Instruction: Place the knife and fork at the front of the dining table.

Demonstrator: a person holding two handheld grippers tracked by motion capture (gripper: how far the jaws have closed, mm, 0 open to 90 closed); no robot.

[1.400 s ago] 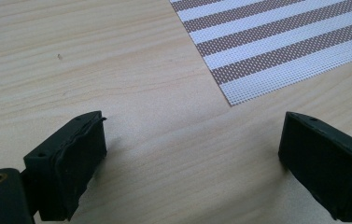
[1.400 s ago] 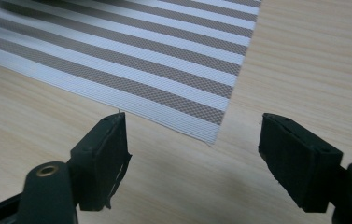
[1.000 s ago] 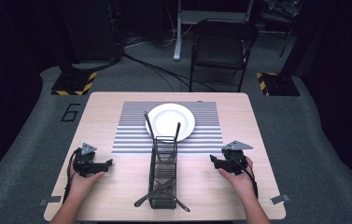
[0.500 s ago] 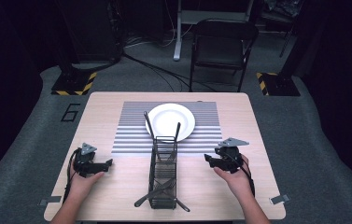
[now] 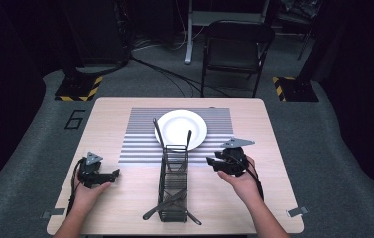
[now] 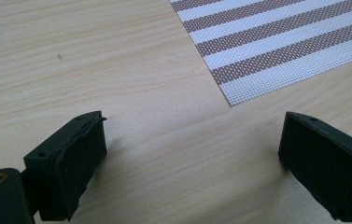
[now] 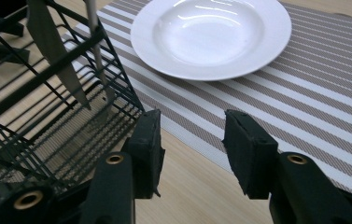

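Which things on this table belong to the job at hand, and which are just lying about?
In the job: black wire cutlery basket, dark utensils in it, round white plate, striped placemat, right gripper.

Lying about: black folding chair, floor cables.

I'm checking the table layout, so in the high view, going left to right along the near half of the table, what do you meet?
left gripper → wire cutlery basket → right gripper
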